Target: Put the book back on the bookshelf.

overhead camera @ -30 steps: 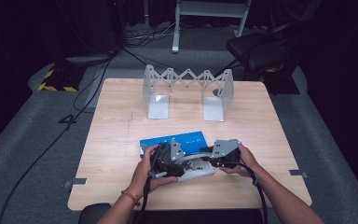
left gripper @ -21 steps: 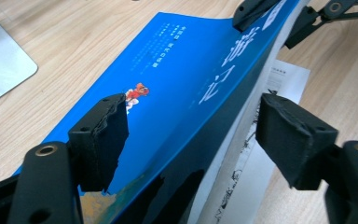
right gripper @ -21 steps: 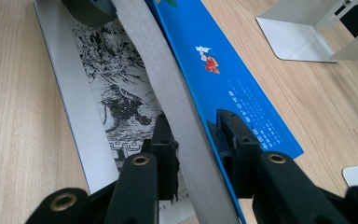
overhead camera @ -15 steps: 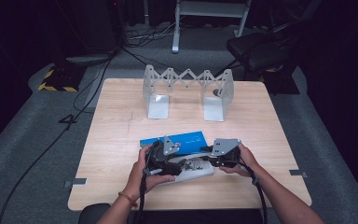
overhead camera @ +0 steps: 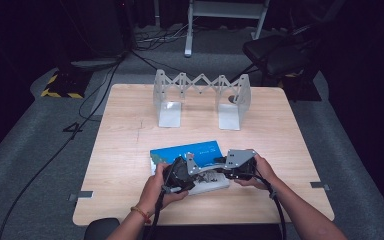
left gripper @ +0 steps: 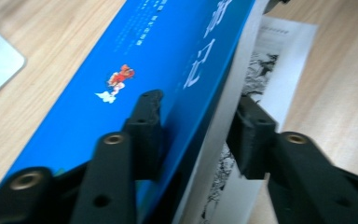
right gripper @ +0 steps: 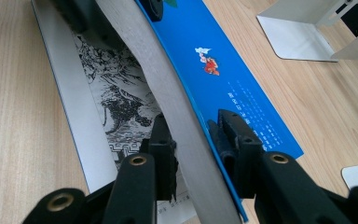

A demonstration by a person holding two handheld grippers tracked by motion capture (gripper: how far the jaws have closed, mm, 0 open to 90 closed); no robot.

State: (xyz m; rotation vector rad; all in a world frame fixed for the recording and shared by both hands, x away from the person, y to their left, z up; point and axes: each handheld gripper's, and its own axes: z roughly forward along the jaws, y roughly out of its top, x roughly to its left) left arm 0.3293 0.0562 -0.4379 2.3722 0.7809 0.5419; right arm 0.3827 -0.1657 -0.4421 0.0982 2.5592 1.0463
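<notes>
A blue-covered book (overhead camera: 190,151) lies near the table's front edge, its lower cover and an illustrated page (right gripper: 116,102) flat on the wood. The blue upper cover (left gripper: 168,60) and the thick page block are raised at an angle. My left gripper (overhead camera: 201,175) comes in from the left. Its jaws have just been closing, and in the left gripper view (left gripper: 198,126) one pad sits on the blue cover and the other against the white page block. My right gripper (overhead camera: 218,168) comes in from the right and is shut on the same block (right gripper: 193,135).
A metal folding book rack (overhead camera: 200,95) with two flat feet stands at the back of the wooden table (overhead camera: 125,135). A dark chair (overhead camera: 280,50) and cables lie on the floor behind. A black round object (overhead camera: 100,230) sits at the front left edge.
The left gripper's jaws have drawn in onto the raised cover and pages. Both hands have stayed nearly where they were, and the book has not shifted on the table.
</notes>
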